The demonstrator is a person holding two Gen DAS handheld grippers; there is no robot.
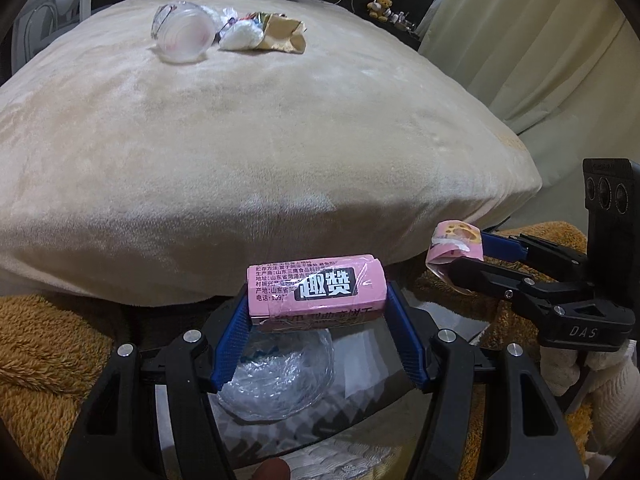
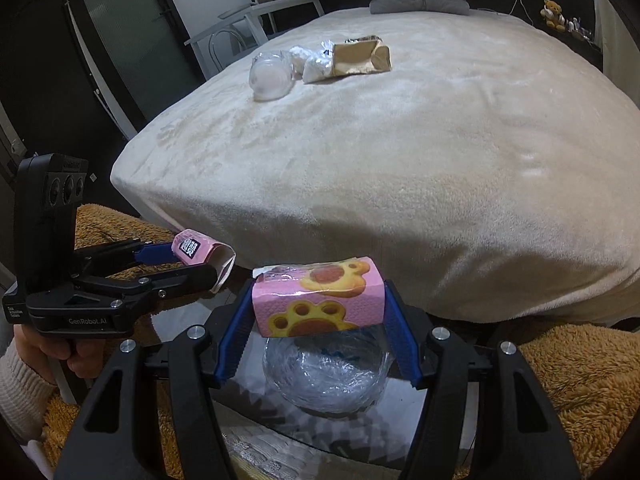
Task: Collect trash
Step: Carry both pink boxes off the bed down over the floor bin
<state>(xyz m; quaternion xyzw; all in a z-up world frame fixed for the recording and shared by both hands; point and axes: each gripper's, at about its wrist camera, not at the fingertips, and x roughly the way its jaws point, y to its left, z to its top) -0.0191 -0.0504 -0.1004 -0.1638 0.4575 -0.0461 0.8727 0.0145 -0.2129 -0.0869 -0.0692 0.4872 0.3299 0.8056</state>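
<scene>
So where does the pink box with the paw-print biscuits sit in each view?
Left wrist view: the paw-print box is at the right edge, clamped in the right gripper.
Right wrist view: the same box is at bottom centre, between the blue pads.
Shared landmark: the clear cup lying on the bed.

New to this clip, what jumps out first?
Each gripper holds a small pink snack box: the left gripper pinches the box with black lettering, the right gripper the paw-print box, both above a bin lined with a clear bag. Farther back on the beige bed lie a tipped clear cup, white wads and a torn brown paper bag.
</scene>
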